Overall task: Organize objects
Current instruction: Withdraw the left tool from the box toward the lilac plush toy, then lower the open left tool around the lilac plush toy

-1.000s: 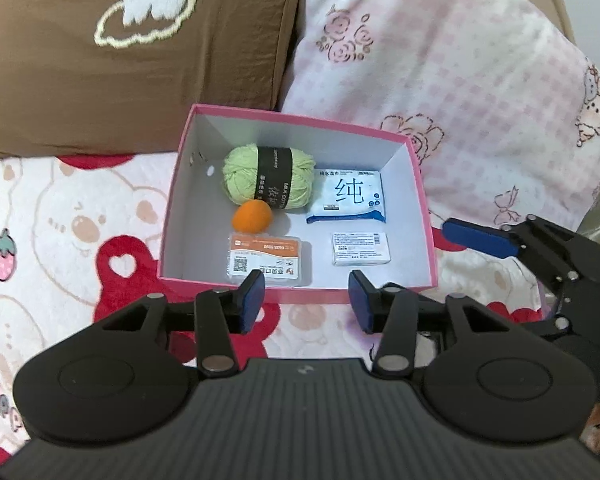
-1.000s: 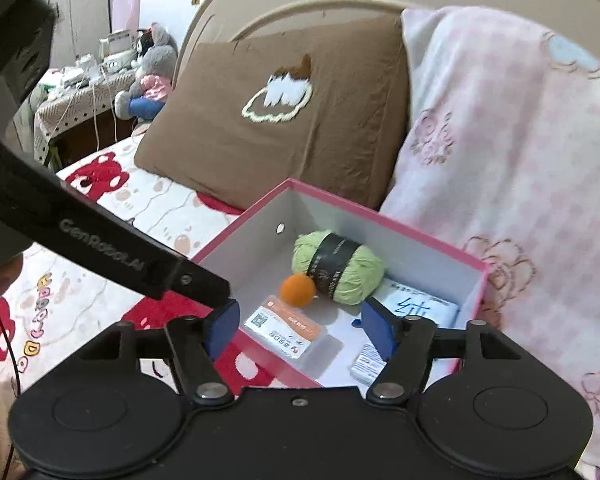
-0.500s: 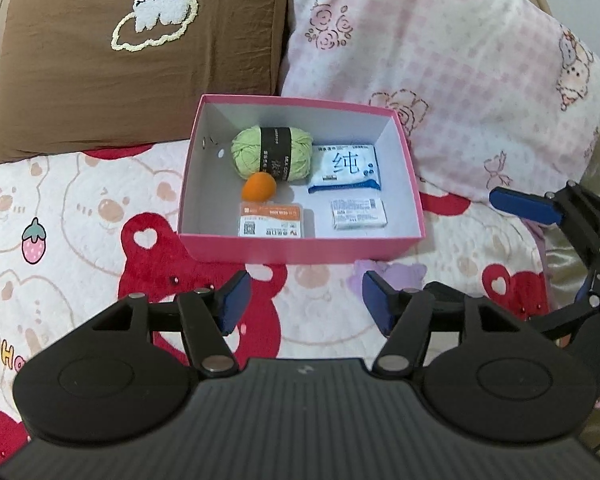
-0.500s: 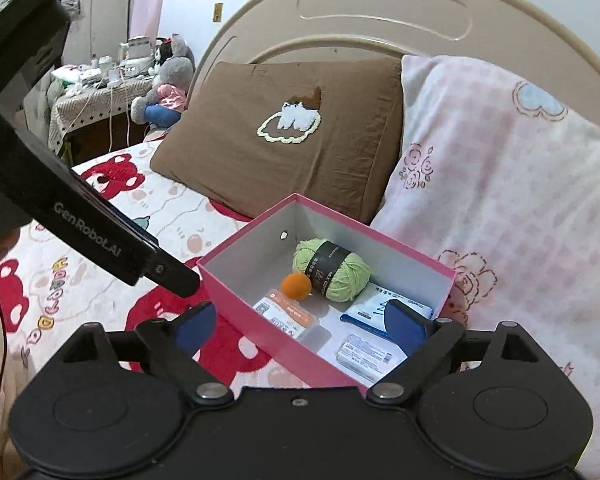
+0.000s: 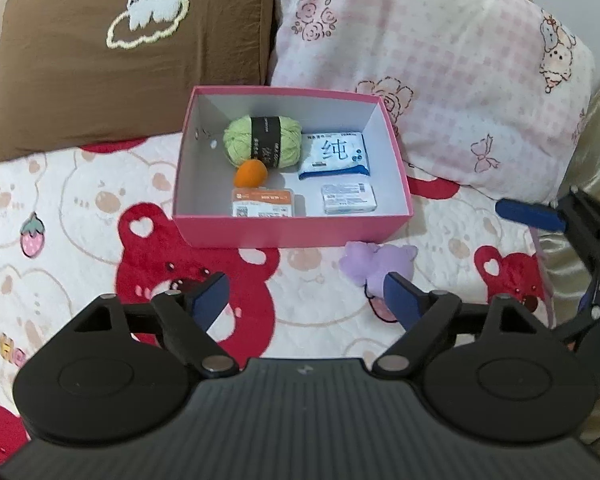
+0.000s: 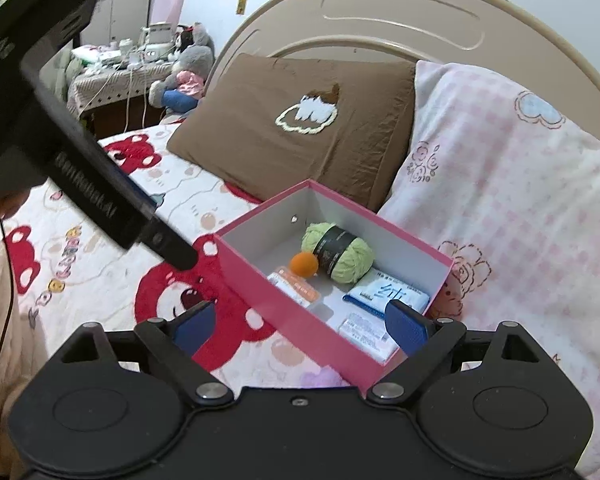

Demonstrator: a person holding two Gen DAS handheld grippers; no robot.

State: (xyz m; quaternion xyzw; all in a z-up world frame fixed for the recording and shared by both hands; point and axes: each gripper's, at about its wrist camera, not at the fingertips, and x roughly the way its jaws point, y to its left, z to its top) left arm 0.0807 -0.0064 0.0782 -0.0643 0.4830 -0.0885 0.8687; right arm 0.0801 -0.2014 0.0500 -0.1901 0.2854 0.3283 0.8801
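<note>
We see a pink box [image 5: 292,228] sitting open on the bear-print bedspread [image 5: 80,216], its back edge near a brown pillow [image 5: 132,60] and a pink checked pillow [image 5: 440,72]. Inside the box: green yarn ball [image 5: 262,140] at the back, orange ball [image 5: 251,173] touching its front, blue-white wipes pack [image 5: 334,155] to the right of the yarn, orange-labelled flat pack [image 5: 262,202] at the front left, small white pack [image 5: 349,199] at the front right. A purple plush toy [image 5: 374,266] lies on the bedspread just outside the box's front right corner, apart from the box wall.

Left gripper [image 5: 304,296] hovers over the bedspread in front of the box, jaws wide and opening further, nothing between them; the plush sits just beyond its right fingertip. Right gripper [image 6: 298,322] is near the box's front corner, jaws spread wide, nothing gripped; we see the box wall behind the gap between them, no pad pressing on it. In the left wrist view the right gripper shows at the right edge.
</note>
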